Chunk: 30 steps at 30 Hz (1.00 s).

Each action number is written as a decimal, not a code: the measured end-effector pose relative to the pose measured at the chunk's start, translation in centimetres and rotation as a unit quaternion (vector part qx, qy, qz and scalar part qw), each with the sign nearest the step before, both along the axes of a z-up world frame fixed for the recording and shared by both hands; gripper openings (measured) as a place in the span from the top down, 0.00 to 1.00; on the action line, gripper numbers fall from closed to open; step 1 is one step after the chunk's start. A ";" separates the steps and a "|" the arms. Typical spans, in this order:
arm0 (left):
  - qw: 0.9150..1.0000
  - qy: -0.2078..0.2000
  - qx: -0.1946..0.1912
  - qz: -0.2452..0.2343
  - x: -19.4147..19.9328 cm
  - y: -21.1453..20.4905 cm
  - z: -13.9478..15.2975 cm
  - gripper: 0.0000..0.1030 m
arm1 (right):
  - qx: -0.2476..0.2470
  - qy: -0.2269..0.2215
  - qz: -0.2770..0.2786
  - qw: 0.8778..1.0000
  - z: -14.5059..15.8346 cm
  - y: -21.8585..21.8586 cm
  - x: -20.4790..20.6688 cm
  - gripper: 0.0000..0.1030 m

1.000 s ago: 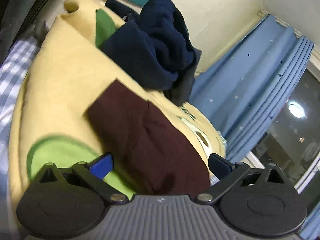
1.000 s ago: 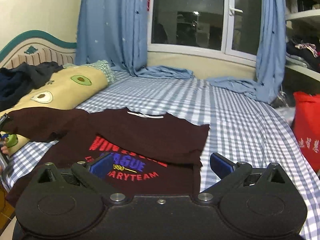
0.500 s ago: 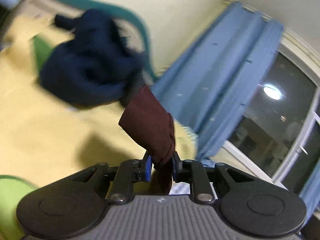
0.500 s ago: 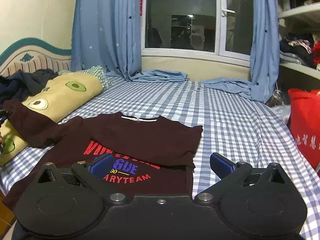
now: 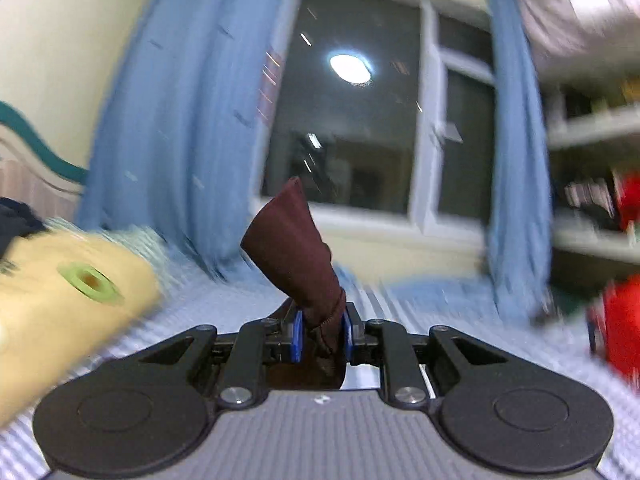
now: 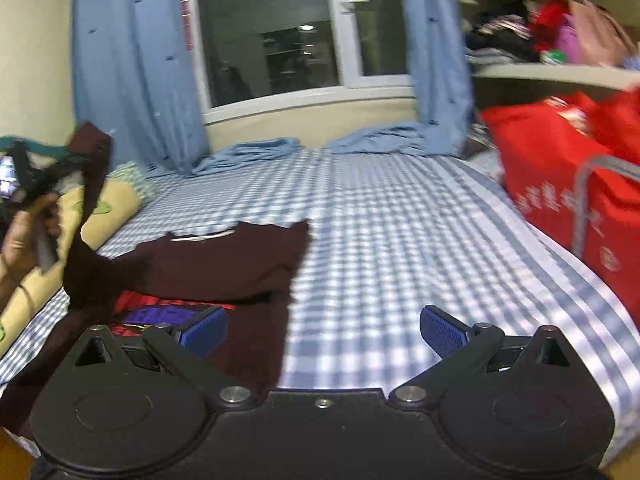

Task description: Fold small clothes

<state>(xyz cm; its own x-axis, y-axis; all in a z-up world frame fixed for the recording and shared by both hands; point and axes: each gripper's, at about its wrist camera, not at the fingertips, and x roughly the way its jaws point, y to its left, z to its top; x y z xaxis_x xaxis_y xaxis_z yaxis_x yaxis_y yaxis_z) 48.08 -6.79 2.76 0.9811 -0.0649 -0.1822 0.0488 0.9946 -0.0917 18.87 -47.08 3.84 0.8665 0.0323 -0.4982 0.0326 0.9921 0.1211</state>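
1. My left gripper [image 5: 321,334] is clenched on a bunched sleeve [image 5: 298,256] of the maroon T-shirt [image 6: 224,258]; the cloth stands up between the blue pads [image 5: 297,336] and hides what lies straight beyond them.
2. From my right wrist view that sleeve [image 6: 90,184] is lifted off the bed at the far left, hanging from my left gripper [image 6: 60,168], which is blurred and partly cut off by the frame edge (the hand [image 6: 24,236] around it is only partly seen).
3. My right gripper [image 6: 322,330] is released, its jaws wide apart and holding nothing, over the near part of the checked bedsheet [image 6: 400,240].
4. The shirt's body lies flat on the sheet at the near left, its right side folded over the front; the red and blue print [image 6: 160,312] is mostly covered by that fold and by my left finger [image 6: 204,326], so I cannot read it.
5. The yellow avocado pillow [image 5: 68,288] is smeared by motion at the left.
6. The red bag [image 6: 568,204] at the right runs out of frame, and its white lettering is too blurred to make out.
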 end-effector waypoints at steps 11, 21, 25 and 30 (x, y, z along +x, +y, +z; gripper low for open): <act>0.957 0.221 0.160 -0.094 3.3 -11.5 -14.8 0.33 | 0.008 0.031 -0.106 0.994 -1.9 -6.5 -7.3 0.01; 0.975 0.127 0.141 -0.120 -5.9 -4.2 -6.3 0.06 | 0.022 0.026 0.042 0.999 -1.8 -1.2 3.5 0.01; 0.980 0.117 0.146 -0.068 -9.0 1.4 -4.4 0.05 | 0.031 0.029 0.136 0.990 -2.7 2.8 12.4 0.11; 0.984 0.117 0.135 -0.015 -14.9 7.3 -4.0 0.05 | -0.113 0.080 0.135 0.981 -8.5 7.4 22.7 0.29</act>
